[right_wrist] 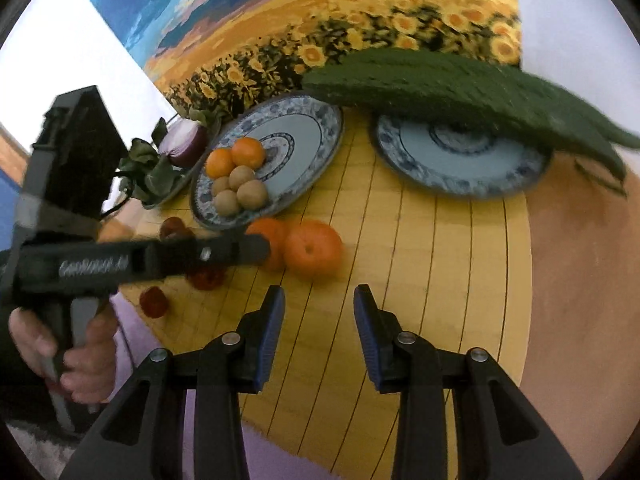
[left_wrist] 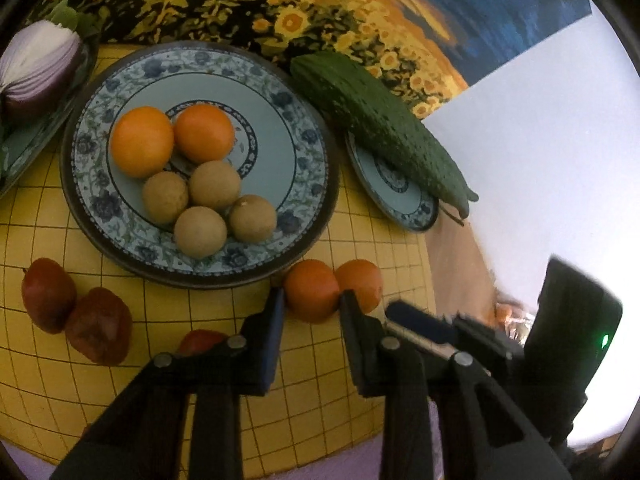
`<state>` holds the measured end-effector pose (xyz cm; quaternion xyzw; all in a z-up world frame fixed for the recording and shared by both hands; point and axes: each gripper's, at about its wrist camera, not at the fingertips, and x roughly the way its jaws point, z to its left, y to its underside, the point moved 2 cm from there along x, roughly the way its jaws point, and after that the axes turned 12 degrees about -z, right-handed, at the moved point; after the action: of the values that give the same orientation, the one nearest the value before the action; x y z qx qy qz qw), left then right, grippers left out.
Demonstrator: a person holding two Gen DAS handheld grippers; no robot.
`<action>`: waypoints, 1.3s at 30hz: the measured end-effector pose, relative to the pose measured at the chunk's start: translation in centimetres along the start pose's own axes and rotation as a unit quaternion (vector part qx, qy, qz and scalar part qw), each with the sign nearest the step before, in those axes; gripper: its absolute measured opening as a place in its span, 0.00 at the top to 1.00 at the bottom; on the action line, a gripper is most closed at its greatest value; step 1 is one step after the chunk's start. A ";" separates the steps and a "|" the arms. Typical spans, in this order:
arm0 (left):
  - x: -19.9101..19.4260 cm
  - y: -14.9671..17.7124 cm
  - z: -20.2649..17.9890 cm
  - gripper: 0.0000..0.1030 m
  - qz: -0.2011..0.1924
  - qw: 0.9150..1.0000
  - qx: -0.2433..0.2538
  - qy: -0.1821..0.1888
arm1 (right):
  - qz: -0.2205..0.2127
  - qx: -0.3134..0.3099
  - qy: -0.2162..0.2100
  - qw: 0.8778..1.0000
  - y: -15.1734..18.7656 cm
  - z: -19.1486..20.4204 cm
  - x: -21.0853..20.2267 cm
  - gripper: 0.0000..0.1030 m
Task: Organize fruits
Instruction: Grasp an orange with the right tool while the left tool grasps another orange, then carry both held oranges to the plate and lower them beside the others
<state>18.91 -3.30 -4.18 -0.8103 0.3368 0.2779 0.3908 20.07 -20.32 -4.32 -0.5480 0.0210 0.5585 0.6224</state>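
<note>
In the left wrist view my left gripper (left_wrist: 312, 298) is shut on an orange (left_wrist: 310, 290) that rests on the yellow grid cloth (left_wrist: 384, 240) just in front of the big blue-patterned plate (left_wrist: 276, 120). A second loose orange (left_wrist: 362, 282) touches it on the right. The plate holds two oranges (left_wrist: 142, 142) and several brown longans (left_wrist: 200, 232). In the right wrist view my right gripper (right_wrist: 319, 300) stands open above bare cloth, short of the loose oranges (right_wrist: 314, 248), with nothing between its fingers. There the left gripper (right_wrist: 256, 248) reaches in from the left onto the nearer orange (right_wrist: 272, 234).
A cucumber (left_wrist: 380, 120) lies across a small patterned plate (left_wrist: 400, 196) at the right. A halved red onion (left_wrist: 36, 68) sits on a tray at the far left beside leafy greens (right_wrist: 148, 168). Dark red fruits (left_wrist: 48, 296) lie on the cloth at front left. A sunflower painting (left_wrist: 280, 8) stands behind.
</note>
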 end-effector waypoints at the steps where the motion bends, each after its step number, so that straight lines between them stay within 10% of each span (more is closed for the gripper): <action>1: 0.0 0.0 0.0 0.72 0.002 1.000 0.001 0.001 | 0.001 -0.005 0.001 1.000 -0.3 0.1 0.4 0.64; 21: -1.6 0.9 -0.3 0.73 0.005 0.999 0.031 0.026 | -0.027 -0.001 -0.049 0.998 -1.7 0.4 1.1 0.67; 39: -7.4 -2.1 0.3 0.73 -0.071 0.996 0.048 0.022 | -0.040 -0.027 -0.094 0.994 -6.9 4.0 5.7 0.67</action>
<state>15.88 0.40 1.87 -0.8182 0.3004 0.2151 0.4406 24.82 -12.09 -1.79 -0.5101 -0.0746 0.5828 0.6281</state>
